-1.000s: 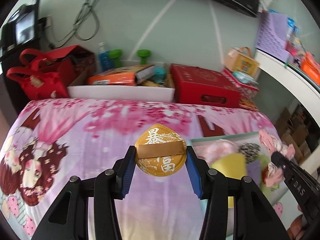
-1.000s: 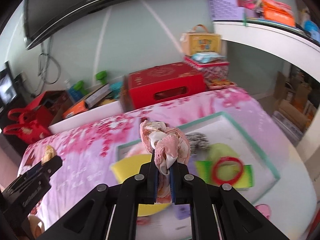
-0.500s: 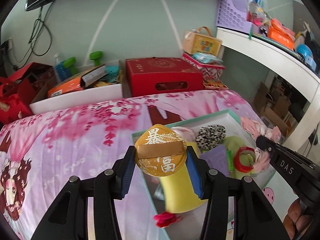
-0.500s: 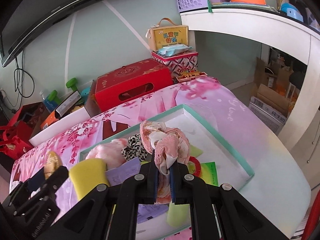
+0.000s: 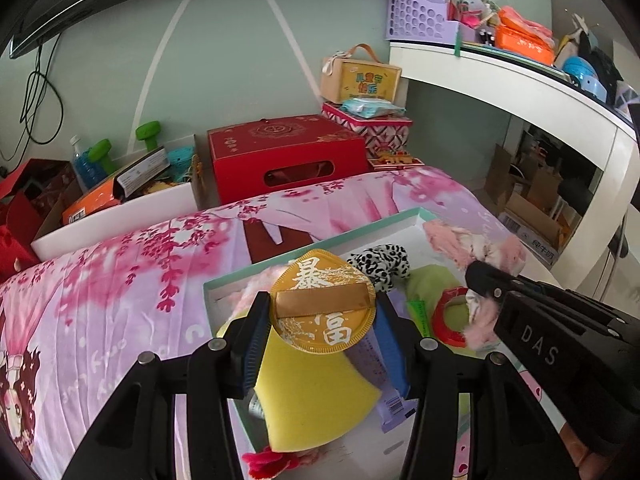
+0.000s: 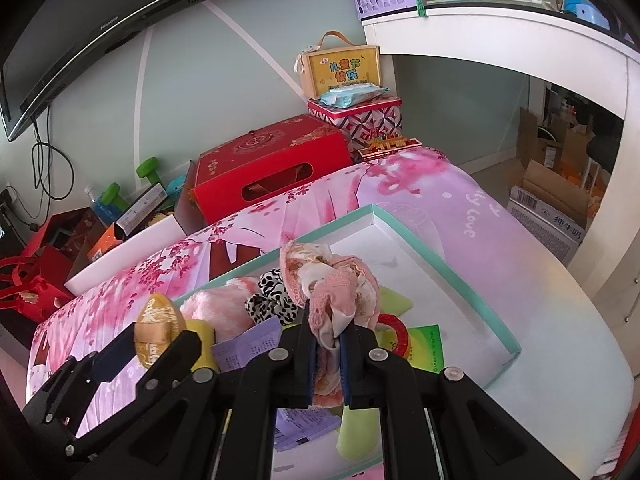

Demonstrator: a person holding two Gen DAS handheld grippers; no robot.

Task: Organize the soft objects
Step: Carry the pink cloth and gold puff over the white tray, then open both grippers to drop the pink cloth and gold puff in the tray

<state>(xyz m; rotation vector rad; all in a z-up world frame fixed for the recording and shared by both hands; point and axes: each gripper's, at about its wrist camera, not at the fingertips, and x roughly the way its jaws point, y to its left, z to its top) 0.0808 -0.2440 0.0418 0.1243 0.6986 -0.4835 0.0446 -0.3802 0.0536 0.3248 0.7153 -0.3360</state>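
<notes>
My left gripper (image 5: 320,320) pinches the gold powder puff (image 5: 323,301) above the teal-rimmed tray (image 6: 456,268); my right gripper (image 6: 328,344) is clamped on the pink scrunchie (image 6: 332,280) over the same tray; beyond, a red box (image 6: 272,168) sits against the wall.

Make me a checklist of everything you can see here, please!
Surface: pink flowery bedspread.
Job's things: gold puff; pink frilly cloth; teal-rimmed tray holding spotted scrunchie, yellow sponge, red ring.
Clutter: red box, dumbbells behind the bed.
Grippers: left tool shut on puff; right tool shut on cloth.
Cables: black cords on wall.
Surroundings: TV, white shelf.
</notes>
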